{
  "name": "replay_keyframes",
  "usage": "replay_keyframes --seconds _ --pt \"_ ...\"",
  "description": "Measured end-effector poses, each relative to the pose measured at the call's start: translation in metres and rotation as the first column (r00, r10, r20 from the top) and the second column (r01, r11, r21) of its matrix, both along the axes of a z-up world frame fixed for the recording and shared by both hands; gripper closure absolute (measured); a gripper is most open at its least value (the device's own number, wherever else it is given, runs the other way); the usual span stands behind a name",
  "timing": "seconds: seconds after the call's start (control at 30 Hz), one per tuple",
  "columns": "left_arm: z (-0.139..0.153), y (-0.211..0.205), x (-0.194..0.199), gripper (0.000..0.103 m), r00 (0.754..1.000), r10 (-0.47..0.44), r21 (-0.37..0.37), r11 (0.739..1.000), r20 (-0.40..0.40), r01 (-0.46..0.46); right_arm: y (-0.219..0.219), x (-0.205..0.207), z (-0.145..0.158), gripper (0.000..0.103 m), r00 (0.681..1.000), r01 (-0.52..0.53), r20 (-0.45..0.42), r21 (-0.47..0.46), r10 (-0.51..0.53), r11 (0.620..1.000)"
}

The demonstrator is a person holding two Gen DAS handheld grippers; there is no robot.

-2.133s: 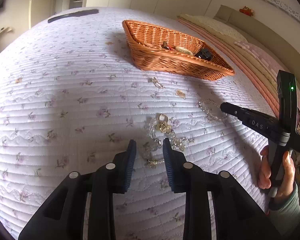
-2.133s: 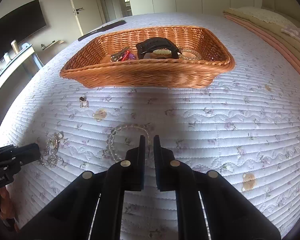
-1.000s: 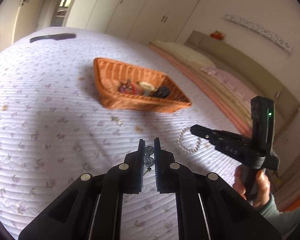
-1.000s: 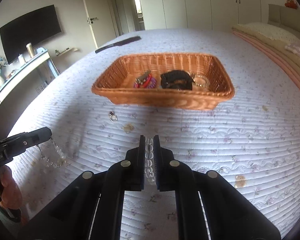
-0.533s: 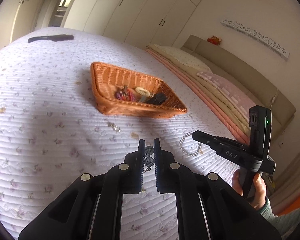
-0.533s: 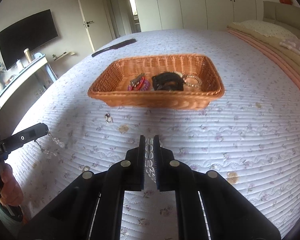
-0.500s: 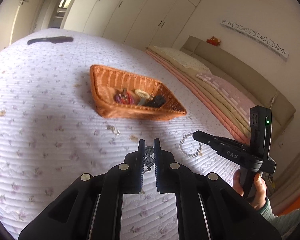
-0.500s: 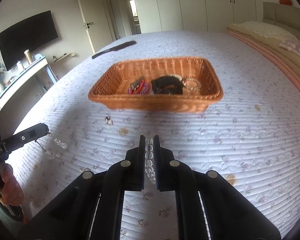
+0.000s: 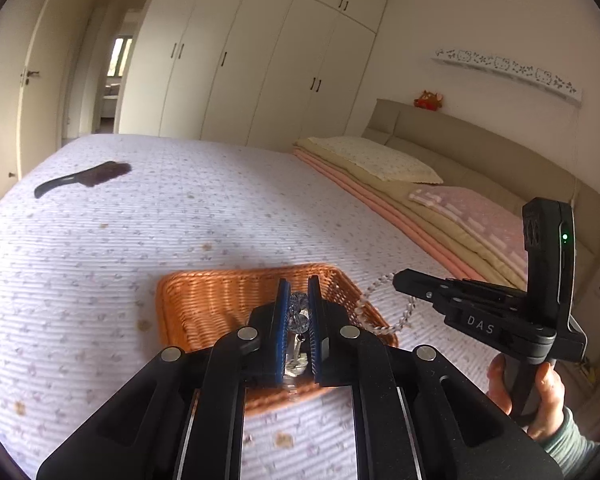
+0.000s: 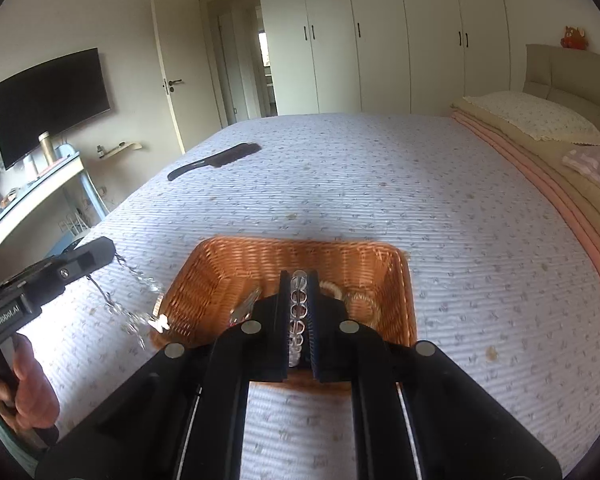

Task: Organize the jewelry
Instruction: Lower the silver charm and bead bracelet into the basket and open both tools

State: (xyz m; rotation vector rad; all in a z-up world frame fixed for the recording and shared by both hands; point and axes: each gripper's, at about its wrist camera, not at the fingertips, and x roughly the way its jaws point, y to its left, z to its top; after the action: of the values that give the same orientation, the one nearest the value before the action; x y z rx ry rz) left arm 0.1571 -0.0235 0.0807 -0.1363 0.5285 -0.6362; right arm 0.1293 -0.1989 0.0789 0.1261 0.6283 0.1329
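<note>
Wicker basket (image 9: 204, 300), orange-brown, sat on the quilted bed (image 9: 180, 208) toward the foot edge, well apart from the pillows (image 9: 376, 160) at the head. Left tongs (image 9: 298, 312) closed on a crystal chain (image 9: 298, 314) — clear faceted beads pinched between the blue pads, held above the basket's near rim. Seen from the right wrist, that same chain (image 10: 136, 304) drooped from the tongs' tip (image 10: 96, 254) down to the basket's left edge, a small charm at its end. Right tongs (image 10: 299, 304) clamped on a clear bead bracelet (image 10: 299, 308) — beads stacked in a row between the fingers, over the basket's (image 10: 300, 256) inside. From the left wrist view, the bracelet (image 9: 380, 304) hung as a loop off the right tongs (image 9: 400, 280), beside the basket's right rim. Other pieces lay in the basket bottom, too blurred to tell apart. Dark hairbrush (image 10: 216, 162) lay near the bed's far left edge.
</note>
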Motion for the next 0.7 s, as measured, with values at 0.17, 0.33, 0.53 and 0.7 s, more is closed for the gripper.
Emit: replay_keyframes --seconds 0.17,0.33,0.53,0.7 --pt "-0.029 -0.024 0.046 0.096 0.998 0.035 0.047 0.998 -0.059 -0.032 0.001 0.047 -0.032 0.097 0.997 0.0 -0.078 0.008 0.001 1.0" --pt "-0.062 -0.031 0.068 0.096 0.991 0.051 0.066 0.997 -0.122 -0.043 -0.003 0.069 -0.061 0.097 0.992 0.017 -0.126 0.001 -0.017 1.0" --pt "-0.086 -0.03 0.078 0.096 0.983 0.063 0.069 0.996 -0.175 -0.051 -0.013 0.079 -0.081 0.097 0.985 0.044 -0.165 0.012 -0.042 0.999" --pt "-0.084 -0.025 0.075 0.08 0.98 0.066 0.057 0.997 -0.19 -0.056 -0.015 0.074 -0.077 0.096 0.987 0.055 -0.155 0.016 -0.051 0.998"
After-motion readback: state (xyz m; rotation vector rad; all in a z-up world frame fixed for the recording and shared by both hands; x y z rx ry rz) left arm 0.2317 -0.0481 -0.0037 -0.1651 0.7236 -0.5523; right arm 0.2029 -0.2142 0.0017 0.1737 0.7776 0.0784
